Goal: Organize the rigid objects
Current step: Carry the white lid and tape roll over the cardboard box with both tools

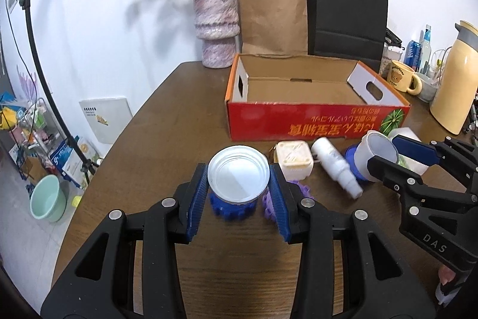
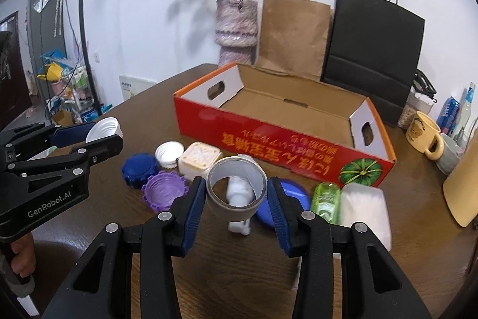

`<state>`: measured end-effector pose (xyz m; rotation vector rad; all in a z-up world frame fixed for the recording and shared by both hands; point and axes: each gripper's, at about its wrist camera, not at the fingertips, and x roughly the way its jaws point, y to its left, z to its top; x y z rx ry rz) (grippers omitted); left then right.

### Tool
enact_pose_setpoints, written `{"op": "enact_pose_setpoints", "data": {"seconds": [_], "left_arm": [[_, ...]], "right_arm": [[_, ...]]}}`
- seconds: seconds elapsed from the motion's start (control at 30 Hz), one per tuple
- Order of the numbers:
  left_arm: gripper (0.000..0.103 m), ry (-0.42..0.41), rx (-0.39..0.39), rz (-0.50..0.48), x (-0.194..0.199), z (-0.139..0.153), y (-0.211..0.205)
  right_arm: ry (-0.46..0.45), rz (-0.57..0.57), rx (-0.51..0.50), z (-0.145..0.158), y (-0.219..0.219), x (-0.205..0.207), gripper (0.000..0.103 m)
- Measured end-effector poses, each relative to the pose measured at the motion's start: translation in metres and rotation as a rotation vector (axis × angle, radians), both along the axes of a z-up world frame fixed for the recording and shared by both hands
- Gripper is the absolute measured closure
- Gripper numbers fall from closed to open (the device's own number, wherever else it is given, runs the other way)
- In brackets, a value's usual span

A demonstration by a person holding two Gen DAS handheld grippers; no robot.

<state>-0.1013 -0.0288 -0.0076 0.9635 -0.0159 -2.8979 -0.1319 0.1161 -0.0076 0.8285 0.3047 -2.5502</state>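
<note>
My left gripper (image 1: 239, 181) is shut on a round white lid (image 1: 237, 174), held above the brown table; the right wrist view shows this gripper (image 2: 103, 136) at the left. My right gripper (image 2: 236, 187) is shut on a short grey-white ring (image 2: 239, 210), lifted over a white bottle (image 2: 237, 193). In the left wrist view the right gripper (image 1: 384, 153) and ring (image 1: 366, 159) hang at the right. On the table lie a blue toothed lid (image 2: 139, 166), a purple toothed lid (image 2: 164, 189), a white cap (image 2: 168, 153) and a cream square lid (image 2: 198, 159).
An open, empty red cardboard box (image 2: 269, 136) stands behind the lids. A blue disc (image 2: 294, 196), green bottle (image 2: 325, 198) and white tub (image 2: 366, 207) lie at the right. A vase (image 1: 215, 26), paper bags (image 1: 273, 17), mug (image 1: 400, 76) and yellow jug (image 1: 454, 82) line the back.
</note>
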Motion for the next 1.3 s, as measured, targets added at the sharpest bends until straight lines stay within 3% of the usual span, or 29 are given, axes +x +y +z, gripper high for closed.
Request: {"op": "enact_pose_setpoints", "data": {"seconds": [0.63,1.3], "left_arm": [[0.066,0.088,0.018,-0.015,-0.043,0.041,0.028],[0.066,0.117,0.085,0.023,-0.114,0.056,0.046]], "right_arm": [[0.090,-0.118,-0.071,0.045,0.035,-0.047,0.056],[0.069,-0.198,-0.091,0.053,0.048,-0.114,0.056]]}}
